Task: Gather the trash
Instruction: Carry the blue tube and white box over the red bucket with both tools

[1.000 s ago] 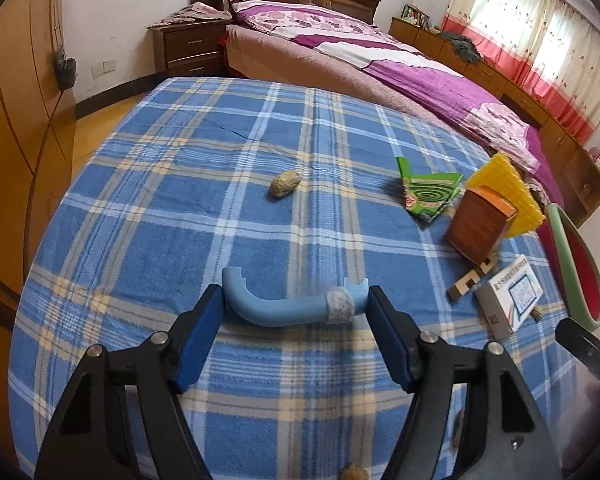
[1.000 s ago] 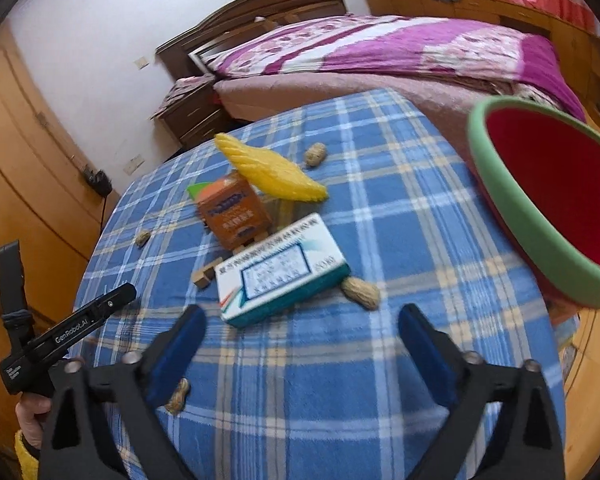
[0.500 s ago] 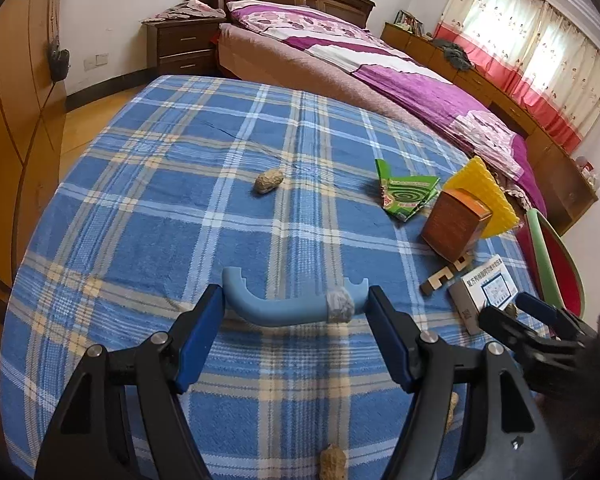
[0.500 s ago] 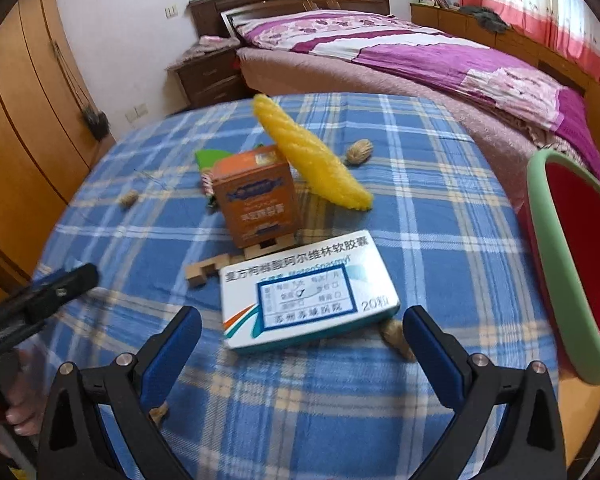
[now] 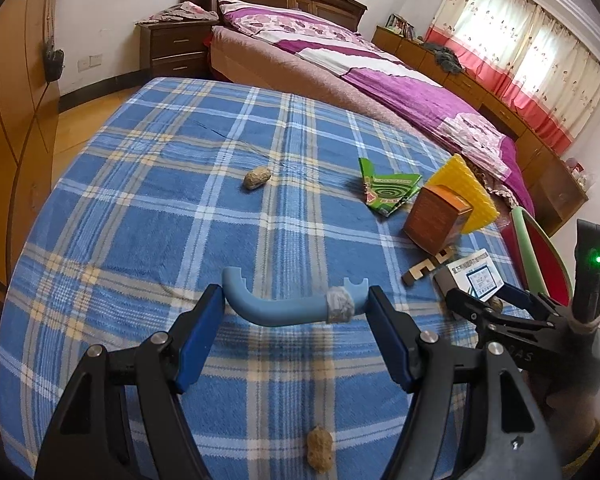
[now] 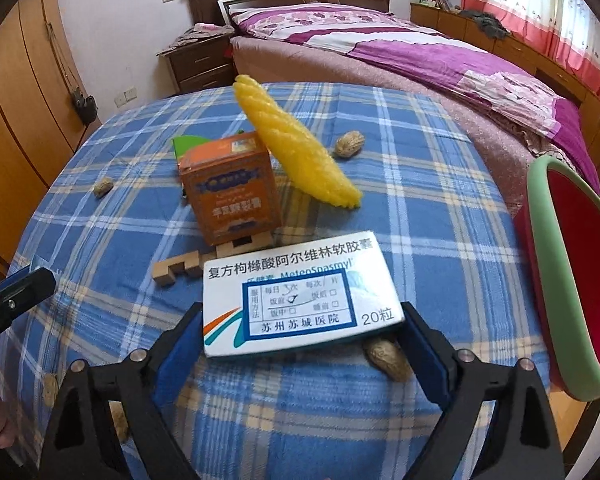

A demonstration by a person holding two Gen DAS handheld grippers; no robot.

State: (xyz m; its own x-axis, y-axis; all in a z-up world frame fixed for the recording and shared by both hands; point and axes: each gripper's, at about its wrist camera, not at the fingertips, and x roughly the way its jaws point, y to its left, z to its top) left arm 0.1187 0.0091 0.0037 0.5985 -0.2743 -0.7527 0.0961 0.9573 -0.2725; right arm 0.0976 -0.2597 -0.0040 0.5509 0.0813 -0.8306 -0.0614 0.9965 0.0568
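Note:
My left gripper (image 5: pixel 295 295) is shut on a curved blue plastic piece (image 5: pixel 284 314), held by its two ends above the blue plaid tabletop (image 5: pixel 140 216). A white medicine box (image 6: pixel 300 300) lies flat on the cloth at the right. My right gripper (image 6: pixel 302 314) straddles it and its jaws are closing, with the pads against the box's two short ends. A peanut shell (image 6: pixel 386 360) lies just under the box's near right corner. The red bin with a green rim (image 6: pixel 540 240) stands off the table's right edge.
An orange carton (image 6: pixel 232 192), a yellow ridged piece (image 6: pixel 296 148), a green wrapper (image 5: pixel 388 192) and a wooden block (image 6: pixel 176 270) crowd behind the white box. Peanut shells (image 5: pixel 257 178) lie scattered over the cloth. A bed stands beyond the table.
My right gripper came down and forward over the white box, levelled out, and its jaws narrowed onto the box's ends. The left gripper kept its hold and hardly moved.

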